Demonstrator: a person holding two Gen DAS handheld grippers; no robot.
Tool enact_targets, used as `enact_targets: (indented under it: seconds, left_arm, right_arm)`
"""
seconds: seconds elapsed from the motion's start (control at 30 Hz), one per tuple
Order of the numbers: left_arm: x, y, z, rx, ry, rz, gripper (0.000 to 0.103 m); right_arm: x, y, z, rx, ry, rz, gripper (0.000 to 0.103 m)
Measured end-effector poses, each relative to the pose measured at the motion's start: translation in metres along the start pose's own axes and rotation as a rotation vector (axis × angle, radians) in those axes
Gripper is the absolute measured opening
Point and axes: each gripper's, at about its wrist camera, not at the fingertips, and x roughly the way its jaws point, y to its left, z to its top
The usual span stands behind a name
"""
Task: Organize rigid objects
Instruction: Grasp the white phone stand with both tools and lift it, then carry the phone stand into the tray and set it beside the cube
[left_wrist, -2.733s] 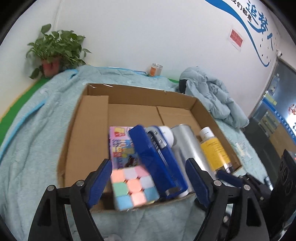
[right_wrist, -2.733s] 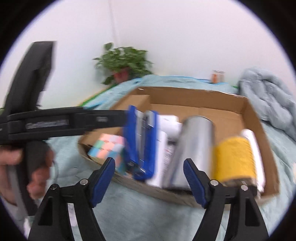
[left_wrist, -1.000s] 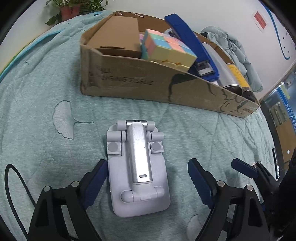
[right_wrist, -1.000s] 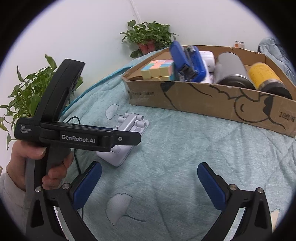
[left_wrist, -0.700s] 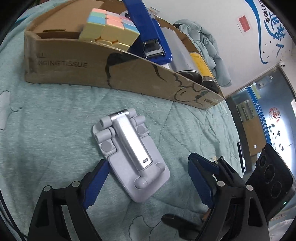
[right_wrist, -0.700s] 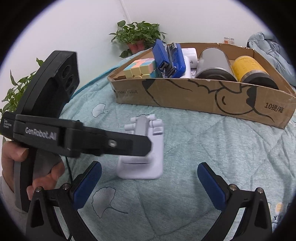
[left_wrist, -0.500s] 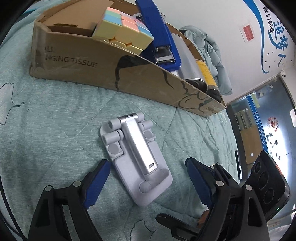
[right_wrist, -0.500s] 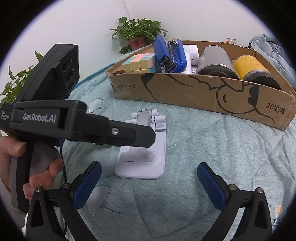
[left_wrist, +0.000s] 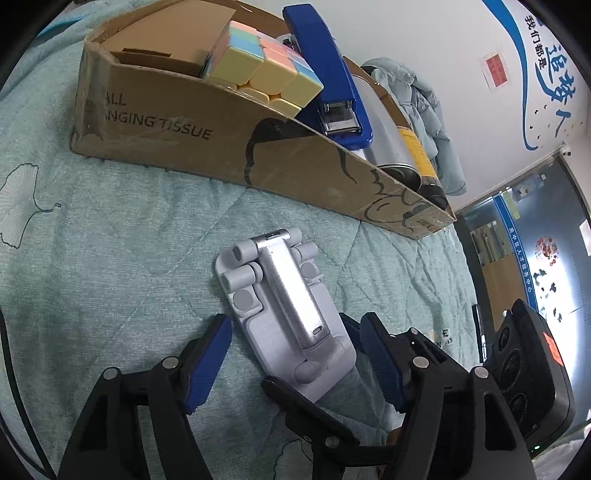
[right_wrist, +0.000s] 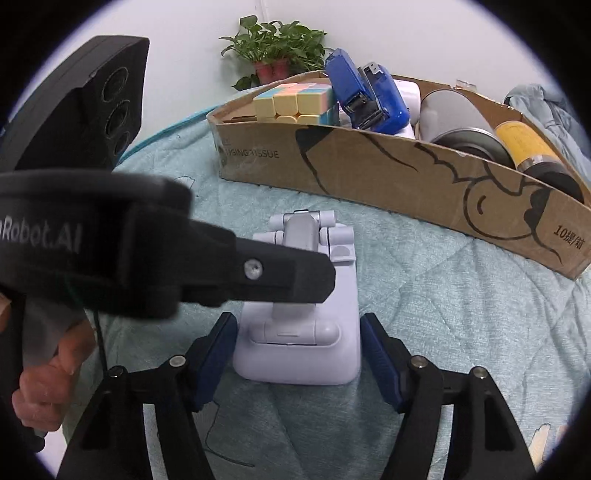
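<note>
A grey folding phone stand (left_wrist: 284, 314) lies flat on the teal quilt (left_wrist: 110, 236), in front of the cardboard box (left_wrist: 229, 147). My left gripper (left_wrist: 295, 354) straddles the stand's near end with its jaws closing; a gap shows beside the left pad (left_wrist: 208, 360). My right gripper (right_wrist: 299, 354) comes from the other side, jaws closing, and both blue pads (right_wrist: 378, 360) meet the sides of the phone stand (right_wrist: 299, 343). The left gripper's black body (right_wrist: 147, 254) crosses the right wrist view and hides the stand's middle.
The cardboard box (right_wrist: 406, 184) holds a pastel cube (left_wrist: 258, 62), a blue stapler (left_wrist: 325, 74), a silver can (right_wrist: 461, 122) and a yellow-labelled bottle (right_wrist: 524, 144). A potted plant (right_wrist: 273, 51) and a bundled jacket (left_wrist: 424, 107) sit behind it. A hand (right_wrist: 48, 373) grips the left tool.
Both grippers have narrowed around the phone stand. The right gripper moved in and down until the stand's near end sits between its pads; the left gripper swung slightly.
</note>
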Motion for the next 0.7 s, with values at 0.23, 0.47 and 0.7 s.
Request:
enact_targets:
  seconds: [0.23, 0.47, 0.7]
  left_arm:
    - [0.004, -0.001, -0.001, 0.001, -0.001, 0.012, 0.049]
    - [-0.001, -0.007, -0.002, 0.029, -0.02, -0.012, 0.041]
    - [-0.03, -0.013, 0.006, 0.051, -0.082, -0.045, 0.038]
  right_arm:
    - [0.0, -0.021, 0.007, 0.195, 0.026, 0.121, 0.066]
    - [0.003, -0.029, 0.01, 0.281, 0.039, 0.183, 0.066]
    - [-0.022, -0.031, 0.014, 0.244, -0.026, 0.187, 0.066]
